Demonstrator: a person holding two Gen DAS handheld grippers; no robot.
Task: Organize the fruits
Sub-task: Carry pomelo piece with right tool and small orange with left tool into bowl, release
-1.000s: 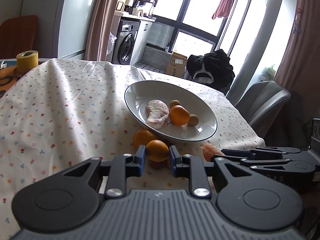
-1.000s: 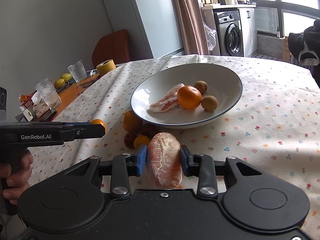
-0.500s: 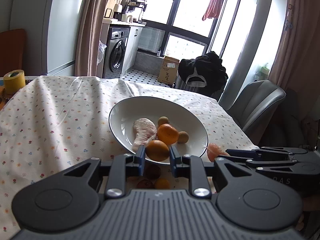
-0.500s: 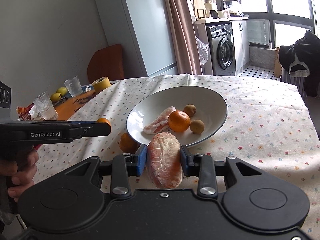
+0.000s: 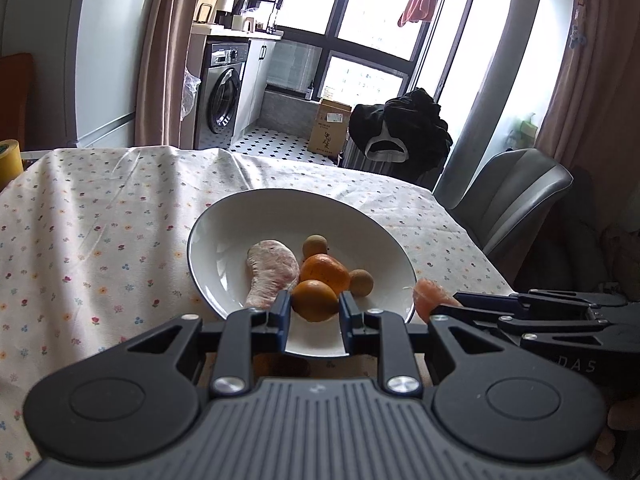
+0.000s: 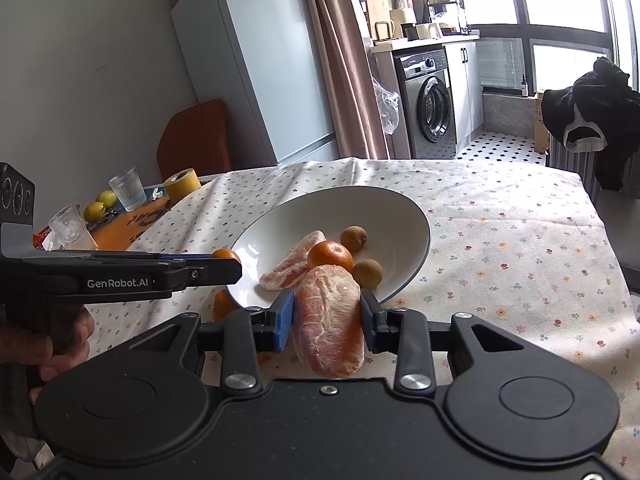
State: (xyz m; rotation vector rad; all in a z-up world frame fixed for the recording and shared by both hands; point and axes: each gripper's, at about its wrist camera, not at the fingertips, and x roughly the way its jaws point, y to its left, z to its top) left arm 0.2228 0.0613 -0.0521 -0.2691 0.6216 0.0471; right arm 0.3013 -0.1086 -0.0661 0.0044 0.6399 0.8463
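A white bowl (image 5: 248,220) (image 6: 400,216) sits on the flowered tablecloth. It holds a peeled pomelo segment (image 5: 272,272) (image 6: 292,264), a tangerine (image 5: 324,270) (image 6: 330,254) and two small brown fruits (image 5: 361,283) (image 6: 354,238). My left gripper (image 5: 315,308) is shut on a small orange (image 5: 315,300) above the bowl's near rim; it also shows in the right wrist view (image 6: 224,264). My right gripper (image 6: 328,316) is shut on a peeled pomelo segment (image 6: 330,316) near the bowl's front edge; its tip shows in the left wrist view (image 5: 430,294).
More small fruits (image 6: 222,306) lie on the cloth under the bowl's near rim. At the far left stand two glasses (image 6: 128,188), lemons (image 6: 100,204) and a yellow tape roll (image 6: 182,184). A grey chair (image 5: 512,196) stands at the table's right.
Both grippers have risen and moved forward with their fruit: the left orange now hangs over the bowl's near rim, and the right segment is closer to the bowl.
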